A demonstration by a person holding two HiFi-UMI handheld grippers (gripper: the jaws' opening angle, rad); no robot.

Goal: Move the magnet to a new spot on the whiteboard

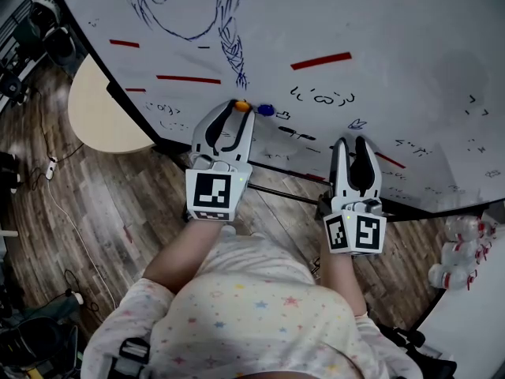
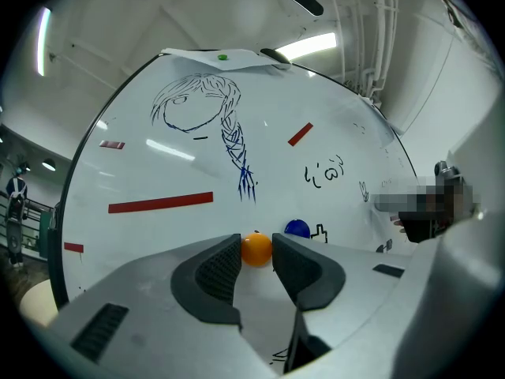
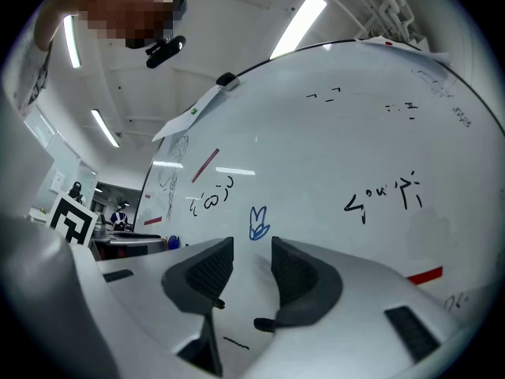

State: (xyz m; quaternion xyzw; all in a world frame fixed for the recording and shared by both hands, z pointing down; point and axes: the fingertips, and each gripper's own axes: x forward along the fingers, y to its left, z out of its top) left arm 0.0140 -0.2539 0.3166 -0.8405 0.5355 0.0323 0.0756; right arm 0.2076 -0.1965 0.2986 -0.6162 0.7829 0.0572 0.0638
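We are facing the whiteboard. The left gripper is pinching the orange magnet between its pads, low on the board, though the pinch's firmness is unclear. The right gripper is hovering at 3 o'clock of it, jaws slightly parted and empty. A blue magnet is sitting just beside the orange one, at 2 o'clock. We are judging the magnet light, rigid, smooth and clingy, so we are gripping across its sides.

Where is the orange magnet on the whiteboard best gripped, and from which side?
Pinch the orange magnet across its rounded sides, coming straight at the whiteboard, as the left gripper does. It bulges off the board, and the blue magnet close beside it leaves little room.
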